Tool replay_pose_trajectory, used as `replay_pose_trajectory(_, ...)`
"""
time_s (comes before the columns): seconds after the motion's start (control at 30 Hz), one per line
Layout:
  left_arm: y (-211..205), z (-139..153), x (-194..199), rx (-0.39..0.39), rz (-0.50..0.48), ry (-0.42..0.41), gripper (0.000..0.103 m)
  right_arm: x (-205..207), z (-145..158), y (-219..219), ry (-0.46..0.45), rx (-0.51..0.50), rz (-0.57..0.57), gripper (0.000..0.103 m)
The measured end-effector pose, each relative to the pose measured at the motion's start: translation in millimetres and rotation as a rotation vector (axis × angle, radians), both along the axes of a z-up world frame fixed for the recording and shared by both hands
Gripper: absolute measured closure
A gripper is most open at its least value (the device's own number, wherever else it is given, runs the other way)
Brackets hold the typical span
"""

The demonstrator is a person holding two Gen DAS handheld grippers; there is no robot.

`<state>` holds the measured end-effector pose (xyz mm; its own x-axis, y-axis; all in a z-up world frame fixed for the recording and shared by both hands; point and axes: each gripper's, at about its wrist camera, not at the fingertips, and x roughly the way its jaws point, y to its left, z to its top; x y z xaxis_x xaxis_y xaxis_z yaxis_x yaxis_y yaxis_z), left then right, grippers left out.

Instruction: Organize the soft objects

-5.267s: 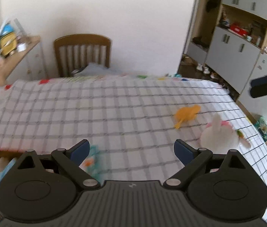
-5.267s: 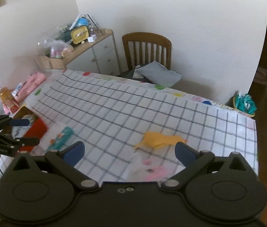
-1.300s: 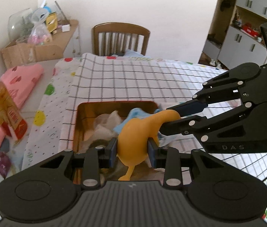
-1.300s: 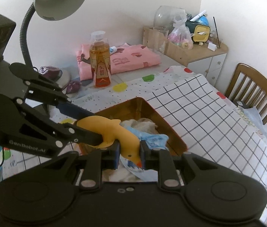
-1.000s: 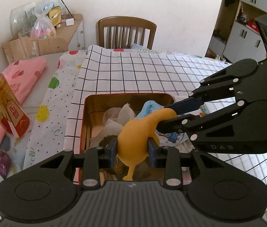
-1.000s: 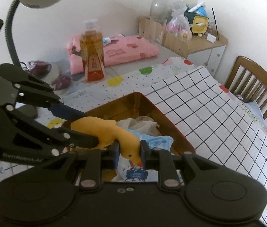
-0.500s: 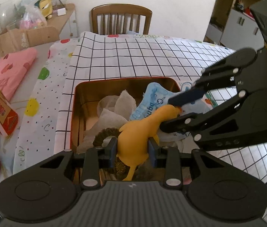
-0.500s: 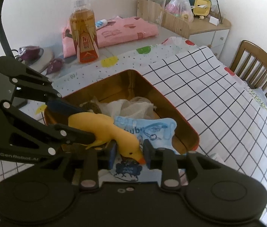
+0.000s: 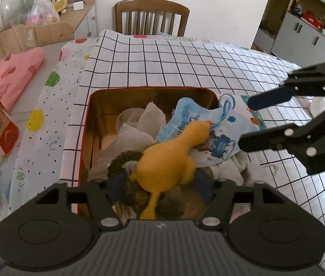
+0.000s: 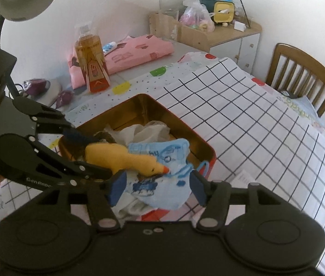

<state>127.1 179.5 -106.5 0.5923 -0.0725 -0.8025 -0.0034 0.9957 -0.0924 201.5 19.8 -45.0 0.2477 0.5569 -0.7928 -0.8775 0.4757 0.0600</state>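
so, left to right in the left wrist view: the left tool [image 9: 160,181] hangs over the near end of the tin [image 9: 86,124], and the duck [image 9: 169,158] lies between its fingers, tail and legs towards that tool, neck and beak running up and to the right onto the blue pouch [image 9: 208,133]. that tool's jaws are opening, and the pads look clear of the duck's flanks, so the toy seems to rest on the heap of cloths [image 9: 137,126] inside the tin rather than hang in a grip. further right the right tool [image 9: 261,119] stands off past the tin's right rim, its jaws opening too, with nothing between them in this view; in its own view the right tool [image 10: 155,184] frames the pouch and the duck's [image 10: 125,158] beak without touching either. the long axis runs from left tool to right tool, so the left one is nearer the body, the right nearer the head. next, i judge, both need only lift clear.
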Motion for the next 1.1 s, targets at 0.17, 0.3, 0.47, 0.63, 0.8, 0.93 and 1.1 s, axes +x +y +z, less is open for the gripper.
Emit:
replay_pose_trajectory(0.17, -3, 7, -9, 0.007, 0.006, -0.024, 0.030, -11, 5, -11, 0.013, 0.029, -0.030, 0.039)
replay_pose_trajectory(0.3, -4, 17, -20, 0.021, 0.016, -0.059, 0.029, -20, 13, -19, 0.019, 0.063, -0.045, 0.033)
replay_pose_trajectory(0.47, -6, 36, -35, 0.021, 0.029, -0.106, 0.027, -34, 23, -29, 0.025, 0.116, -0.057, 0.027)
replay_pose_trajectory(0.63, -9, 55, -51, 0.014, 0.050, -0.173, 0.019, -49, 33, -37, 0.024, 0.157, -0.062, 0.018)
replay_pose_trajectory(0.8, -12, 71, -63, 0.004, 0.077, -0.216, 0.018, -62, 40, -49, 0.026, 0.196, -0.086, 0.009)
replay_pose_trajectory(0.93, -16, 81, -72, 0.000, 0.074, -0.255, 0.017, -74, 47, -60, 0.004, 0.229, -0.107, 0.002)
replay_pose_trajectory(1.1, -23, 95, -86, -0.011, 0.081, -0.307, 0.002, -88, 54, -73, 0.003, 0.268, -0.159, 0.000)
